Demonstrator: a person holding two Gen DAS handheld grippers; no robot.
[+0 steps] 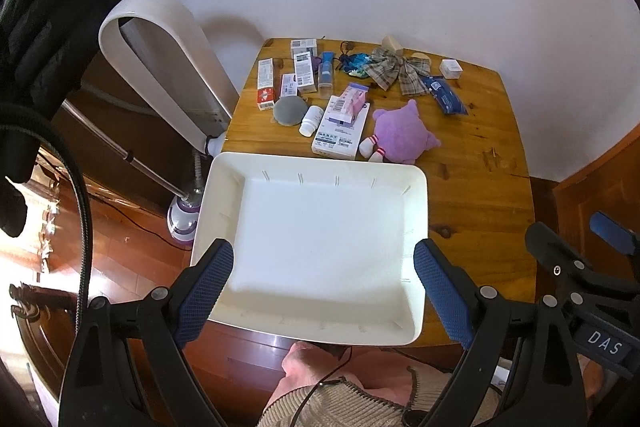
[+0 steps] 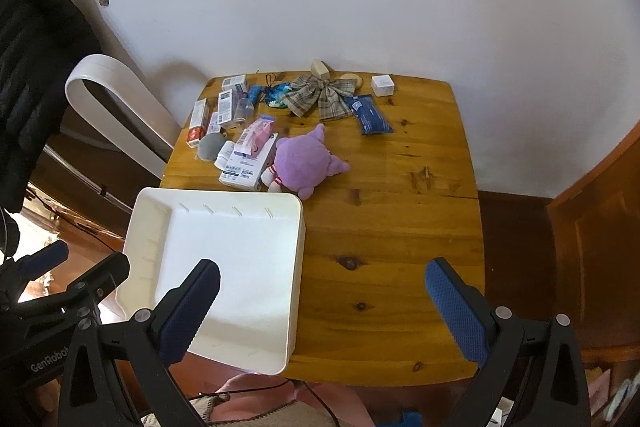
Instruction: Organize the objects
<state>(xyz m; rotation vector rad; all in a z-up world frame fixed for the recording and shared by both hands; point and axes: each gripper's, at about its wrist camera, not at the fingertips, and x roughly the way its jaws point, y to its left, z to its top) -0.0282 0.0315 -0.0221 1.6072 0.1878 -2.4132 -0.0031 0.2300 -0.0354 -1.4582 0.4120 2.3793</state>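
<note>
- Since the white tray (image 1: 412, 223) is empty, it looks ready to take the small things, and it sits at the near left corner of the desk (image 1: 480, 195), with its left and near edges hanging a little over the side.
- The tray looks like stiff, light plastic. I think it could slide or tip if pushed, so things should be set down in it gently.
- Just past the tray's far edge lies the purple plush toy (image 1: 398, 133). It is soft and light, so I guess it will squash when pinched. The fat middle of its body looks like the best place to grab.
- Touching the plush on its left is a flat white box (image 1: 338, 131) with a pink box (image 1: 352, 101) lying on top. Both look like thin card, light and easy to dent. I would lift the pink one first, by its long sides.
- Next to them a small white bottle (image 1: 311, 121) lies on its side. It is round and smooth, so it may roll or slip.
- A gray round pad (image 1: 289, 110) and more small boxes lie further left.
- At the back of the desk are a plaid bow (image 1: 400, 71), floppy cloth, and a blue packet (image 1: 444, 94) that looks soft and crinkly.
- The left gripper (image 1: 324, 291) is spread wide above the tray and holds nothing.
- The right gripper (image 2: 322, 311) is spread wide too, above the tray's right edge and the bare desk, and holds nothing.
</note>
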